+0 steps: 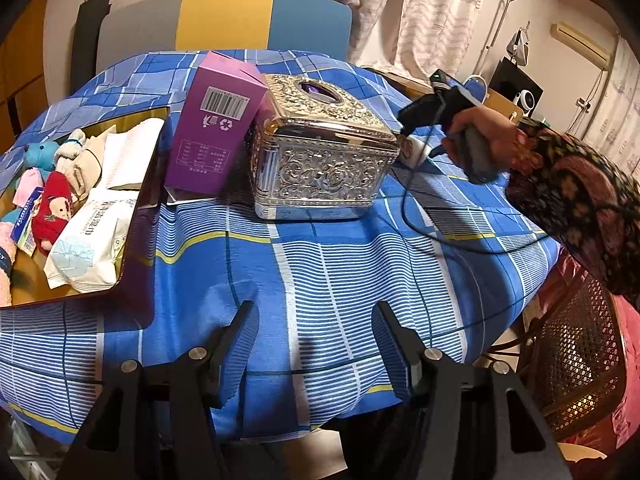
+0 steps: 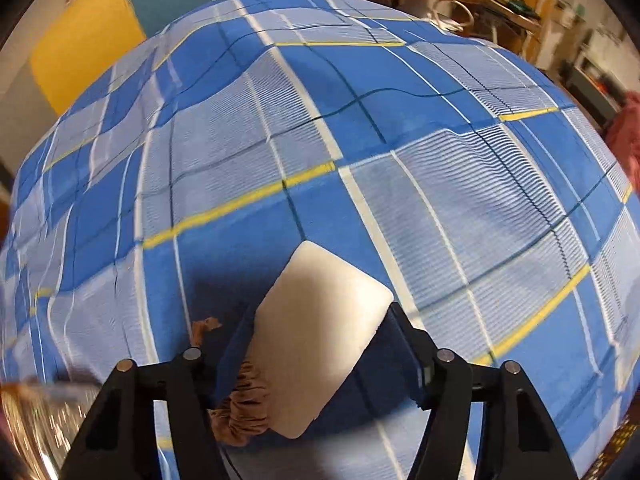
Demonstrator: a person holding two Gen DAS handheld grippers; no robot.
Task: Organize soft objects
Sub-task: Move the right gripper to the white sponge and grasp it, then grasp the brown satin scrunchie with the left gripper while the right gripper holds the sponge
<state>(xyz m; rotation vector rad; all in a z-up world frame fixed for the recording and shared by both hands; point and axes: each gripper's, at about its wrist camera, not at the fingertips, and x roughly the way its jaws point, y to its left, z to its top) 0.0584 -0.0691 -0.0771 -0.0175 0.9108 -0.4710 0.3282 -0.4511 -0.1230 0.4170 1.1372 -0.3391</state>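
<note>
Right claw (image 2: 320, 340) grips white pad (image 2: 320, 332); left claw (image 1: 316, 344) gapes above tablecloth (image 1: 320, 264).

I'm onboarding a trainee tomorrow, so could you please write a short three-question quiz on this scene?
1. True or false: the left gripper is empty.
2. What does the right gripper hold? A) white soft block B) purple box C) silver tissue box
3. Where do the plush toys lie?

Key: 1 true. 2 A. 3 In the tray, beside the wet wipes pack.
</note>
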